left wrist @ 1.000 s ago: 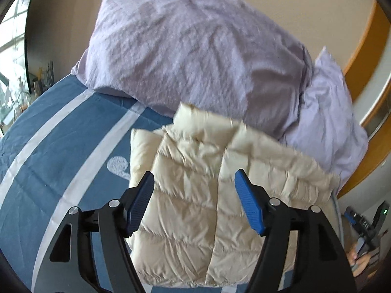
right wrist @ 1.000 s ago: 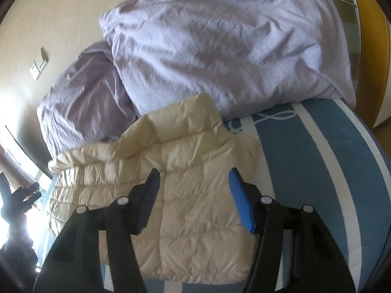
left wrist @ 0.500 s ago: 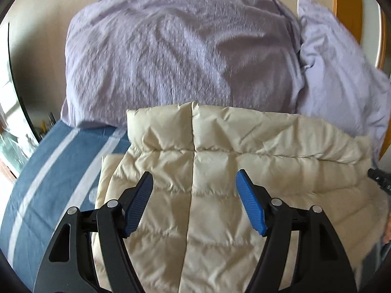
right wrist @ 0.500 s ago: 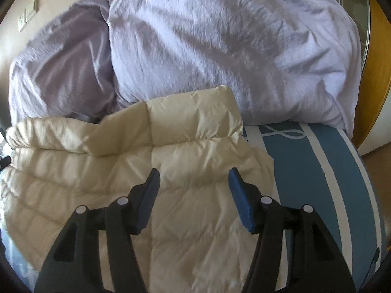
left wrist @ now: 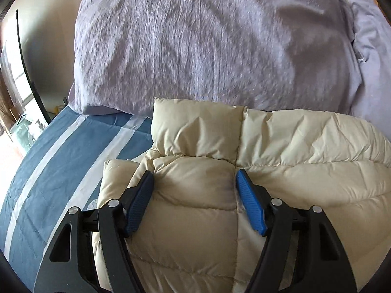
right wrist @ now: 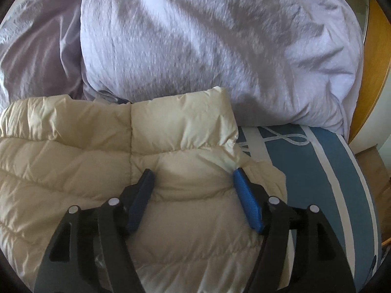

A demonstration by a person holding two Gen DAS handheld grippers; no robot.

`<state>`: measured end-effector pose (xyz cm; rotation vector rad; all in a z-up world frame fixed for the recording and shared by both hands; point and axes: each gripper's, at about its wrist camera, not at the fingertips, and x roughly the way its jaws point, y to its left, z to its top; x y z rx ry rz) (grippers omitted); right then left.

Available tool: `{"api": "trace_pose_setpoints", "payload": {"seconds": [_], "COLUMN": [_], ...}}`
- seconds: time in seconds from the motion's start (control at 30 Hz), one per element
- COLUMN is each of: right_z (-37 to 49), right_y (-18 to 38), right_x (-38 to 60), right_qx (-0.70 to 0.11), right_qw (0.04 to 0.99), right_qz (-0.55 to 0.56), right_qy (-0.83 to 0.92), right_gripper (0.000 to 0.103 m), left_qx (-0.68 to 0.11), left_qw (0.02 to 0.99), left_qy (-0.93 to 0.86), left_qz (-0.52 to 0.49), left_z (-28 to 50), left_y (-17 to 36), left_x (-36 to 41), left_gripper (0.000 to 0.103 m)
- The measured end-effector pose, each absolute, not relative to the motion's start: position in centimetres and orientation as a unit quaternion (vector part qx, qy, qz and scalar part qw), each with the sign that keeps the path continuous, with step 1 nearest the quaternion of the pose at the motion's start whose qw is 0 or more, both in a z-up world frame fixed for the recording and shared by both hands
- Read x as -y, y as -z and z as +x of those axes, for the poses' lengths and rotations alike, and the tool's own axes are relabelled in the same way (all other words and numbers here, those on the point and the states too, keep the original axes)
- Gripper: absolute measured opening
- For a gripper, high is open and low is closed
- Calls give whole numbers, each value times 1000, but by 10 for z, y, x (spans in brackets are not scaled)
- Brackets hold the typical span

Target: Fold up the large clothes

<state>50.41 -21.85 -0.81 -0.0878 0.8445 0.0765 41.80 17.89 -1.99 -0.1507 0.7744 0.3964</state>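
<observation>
Our left hand-held gripper point(left wrist: 195, 174) hangs spread wide over the cream puffer jacket point(left wrist: 281, 171) on the striped bed point(left wrist: 61, 158), whose left edge only this view shows. Our right hand-held gripper point(right wrist: 191, 173), equally spread, alone reveals the jacket's right corner near the far pillows point(right wrist: 207, 36).

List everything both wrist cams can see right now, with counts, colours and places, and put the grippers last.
puffer jacket: 1, cream, quilted, lying on the bed with its collar toward the pillows
pillows: 2, lilac, propped at the head of the bed behind the jacket collar
bed cover: 1, blue with white stripes, under the jacket
wooden frame: 1, orange-brown, right edge of the right wrist view, beside the pillow
left gripper: 1, black with blue fingers, open, over the jacket just below the collar
right gripper: 1, black with blue fingers, open, over the jacket's collar end near its right edge
</observation>
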Motion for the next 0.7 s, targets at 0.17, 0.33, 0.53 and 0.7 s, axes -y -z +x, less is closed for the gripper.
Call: {"api": "trace_pose_setpoints", "payload": {"seconds": [0.17, 0.33, 0.53, 0.7], "right_z": [511, 517, 513, 495], "right_y": [15, 21, 11, -30], "right_x": [221, 230, 230, 226], "right_qx": [-423, -440, -440, -410], "right_qw": [905, 898, 897, 912], "right_qz": [-34, -17, -27, 6], "right_qy": [-25, -17, 22, 9], "right_gripper": [69, 69, 73, 75], "left_qx": [-385, -394, -399, -382], "left_qw": [897, 892, 890, 900], "left_qy": [-203, -207, -213, -202], "left_qz": [-70, -80, -56, -65], "left_z": [425, 427, 424, 402], "left_y": [29, 33, 26, -4], "left_x": [-181, -187, -176, -156], "left_gripper": [72, 73, 74, 74]}}
